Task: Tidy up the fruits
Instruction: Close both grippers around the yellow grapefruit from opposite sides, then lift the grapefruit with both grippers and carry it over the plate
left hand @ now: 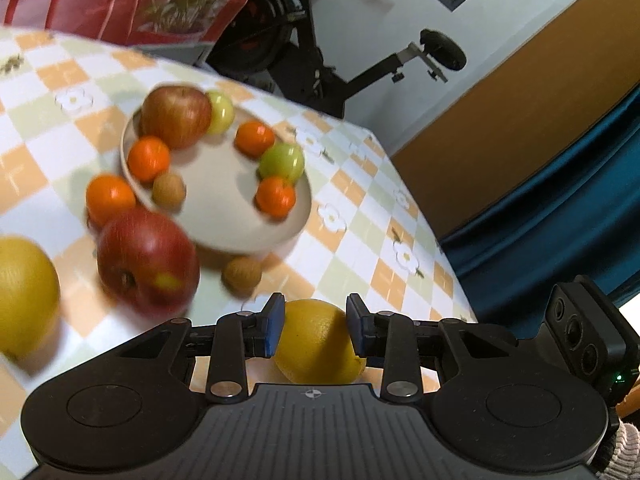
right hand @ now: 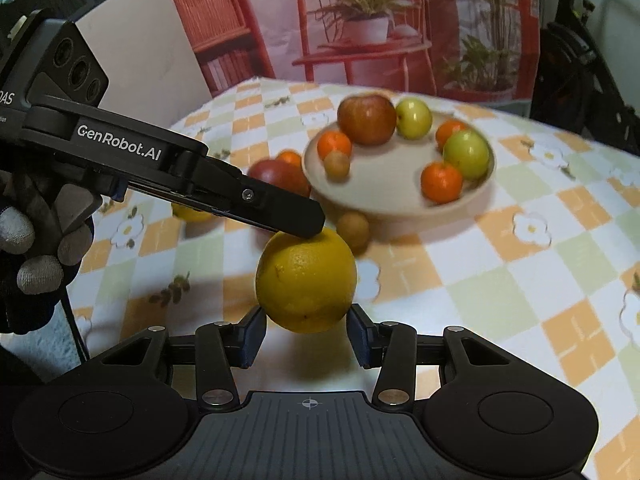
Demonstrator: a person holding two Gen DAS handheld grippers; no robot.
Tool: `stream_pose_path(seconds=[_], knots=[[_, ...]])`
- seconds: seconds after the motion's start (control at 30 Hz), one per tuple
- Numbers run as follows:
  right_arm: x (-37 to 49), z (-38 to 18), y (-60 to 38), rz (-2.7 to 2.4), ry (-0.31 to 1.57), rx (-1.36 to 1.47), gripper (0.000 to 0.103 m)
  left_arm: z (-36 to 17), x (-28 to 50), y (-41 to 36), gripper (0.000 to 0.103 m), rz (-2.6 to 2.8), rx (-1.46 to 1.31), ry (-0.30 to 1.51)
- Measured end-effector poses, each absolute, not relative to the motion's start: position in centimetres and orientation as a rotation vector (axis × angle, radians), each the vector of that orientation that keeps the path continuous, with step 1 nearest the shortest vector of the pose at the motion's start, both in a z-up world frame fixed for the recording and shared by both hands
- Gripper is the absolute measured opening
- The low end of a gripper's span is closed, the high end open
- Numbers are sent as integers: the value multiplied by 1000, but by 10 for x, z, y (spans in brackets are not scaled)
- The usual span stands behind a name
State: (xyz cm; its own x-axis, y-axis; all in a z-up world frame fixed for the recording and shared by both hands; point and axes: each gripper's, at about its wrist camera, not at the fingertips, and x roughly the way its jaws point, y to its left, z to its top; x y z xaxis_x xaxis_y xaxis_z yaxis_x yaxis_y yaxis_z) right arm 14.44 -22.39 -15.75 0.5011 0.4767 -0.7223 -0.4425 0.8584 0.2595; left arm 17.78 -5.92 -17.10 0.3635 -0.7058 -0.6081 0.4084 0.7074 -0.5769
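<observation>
My left gripper (left hand: 315, 322) is shut on a yellow lemon (left hand: 316, 340) and holds it above the table; in the right wrist view the lemon (right hand: 306, 280) hangs from the left gripper's fingers (right hand: 280, 210). My right gripper (right hand: 306, 334) is open, its pads just below and beside the lemon. A beige plate (left hand: 224, 200) holds a red apple (left hand: 174, 116), two green fruits, three tangerines and a brown nut. Beside the plate on the checkered cloth lie a second red apple (left hand: 148, 260), a tangerine (left hand: 110, 198), a nut (left hand: 242, 274) and a yellow citrus (left hand: 24, 296).
The table's right edge (left hand: 452, 264) drops off to a blue curtain. An exercise bike (left hand: 312, 52) stands behind the table. A printed red backdrop (right hand: 380, 20) hangs at the far side. A gloved hand (right hand: 36, 248) holds the left gripper.
</observation>
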Motion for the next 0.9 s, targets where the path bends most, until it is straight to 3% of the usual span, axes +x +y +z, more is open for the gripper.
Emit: stream_pose_path(seconds=[0.6, 0.9], knots=[[208, -88, -225, 571, 712, -12, 41, -88, 219, -65, 36, -713, -254, 753], [258, -94, -231, 579, 733, -24, 41, -95, 263, -78, 36, -698, -233, 782]])
